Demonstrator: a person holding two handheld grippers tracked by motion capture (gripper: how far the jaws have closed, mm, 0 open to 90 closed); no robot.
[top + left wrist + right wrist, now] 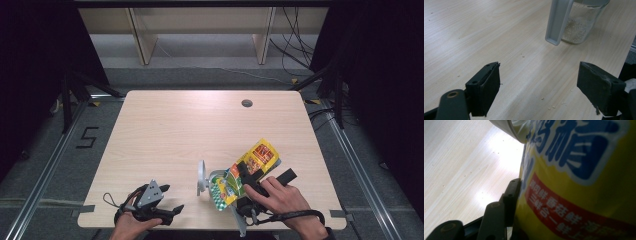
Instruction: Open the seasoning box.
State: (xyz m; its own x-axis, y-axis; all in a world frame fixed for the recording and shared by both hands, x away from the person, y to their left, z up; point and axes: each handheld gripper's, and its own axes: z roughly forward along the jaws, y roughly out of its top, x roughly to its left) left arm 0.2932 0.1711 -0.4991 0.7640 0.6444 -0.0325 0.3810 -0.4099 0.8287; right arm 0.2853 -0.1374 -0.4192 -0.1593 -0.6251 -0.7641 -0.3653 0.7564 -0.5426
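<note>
A yellow snack bag [245,172] with red and blue print lies tilted in my right gripper [262,172], which is shut on it. The bag's lower end is over the mouth of a clear jar [214,181], whose grey lid [201,176] stands flipped open. In the right gripper view one black finger [511,193] presses the bag [579,182], and the jar rim [506,127] shows above it. My left gripper [170,197] rests open near the table's front left edge. Its jaws [539,87] stand wide with nothing between them, facing the jar [579,27], which holds pale granules.
The light wooden table [170,130] has a small round cable hole [246,103] at its back right. Small crumbs [551,106] lie scattered on the wood near the left gripper. Cables and a shelf frame stand on the floor beyond the table.
</note>
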